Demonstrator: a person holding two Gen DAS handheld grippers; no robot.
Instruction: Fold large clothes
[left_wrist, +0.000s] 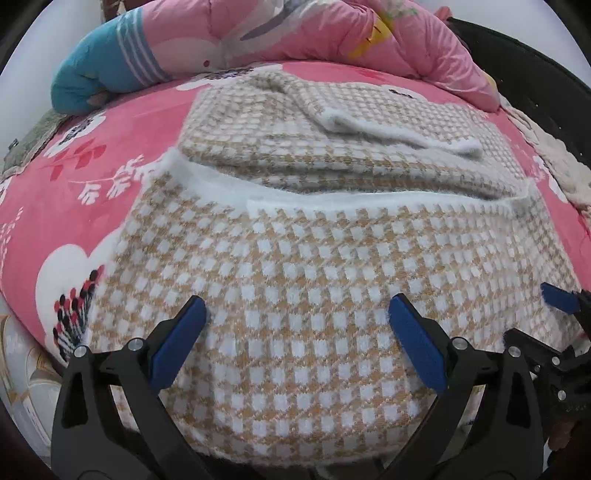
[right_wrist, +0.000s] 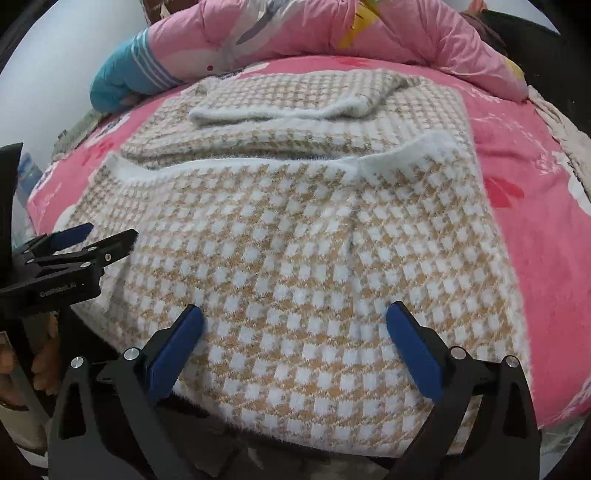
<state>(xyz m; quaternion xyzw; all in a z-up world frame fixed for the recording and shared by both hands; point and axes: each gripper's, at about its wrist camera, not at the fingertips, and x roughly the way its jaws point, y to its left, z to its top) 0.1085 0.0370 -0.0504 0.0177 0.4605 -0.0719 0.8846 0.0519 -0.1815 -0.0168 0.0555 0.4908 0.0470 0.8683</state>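
Checked tan-and-white knitted garment (left_wrist: 295, 280) spread flat on the bed, near half folded up over the far half, white fuzzy hem (left_wrist: 229, 192) running across the middle. Beyond that hem, the upper layer with a white-edged sleeve or cuff (left_wrist: 399, 136) lying across it at a slant. Same garment filling the right wrist view (right_wrist: 295, 258), hem (right_wrist: 399, 155) curling up at the right end, near edge hanging close to the front of the bed.

Left claw (left_wrist: 295, 343) hovering over the near part of the knit, blue pads (left_wrist: 177, 343) spread fully wide, nothing gripped, fabric merely lying below the gap. Right claw (right_wrist: 295, 347) likewise gaping wide above the near edge, blue pads (right_wrist: 413, 350) apart, holding nothing. Each claw peeking into the other's view: right claw at the far right edge (left_wrist: 561, 299), left claw at the left edge (right_wrist: 74, 236), fingers of a hand (right_wrist: 44, 354) visible below it on the handle.

Underneath, pink bedsheet (left_wrist: 140, 125) printed with white flowers and red leaves. Along the far side, bunched pink quilt (left_wrist: 424, 40) with a yellow patch, teal striped end (left_wrist: 99, 70) lying at the left. Pale cloth (left_wrist: 554, 158) bunched at the right edge of the bed, too blurred to name.
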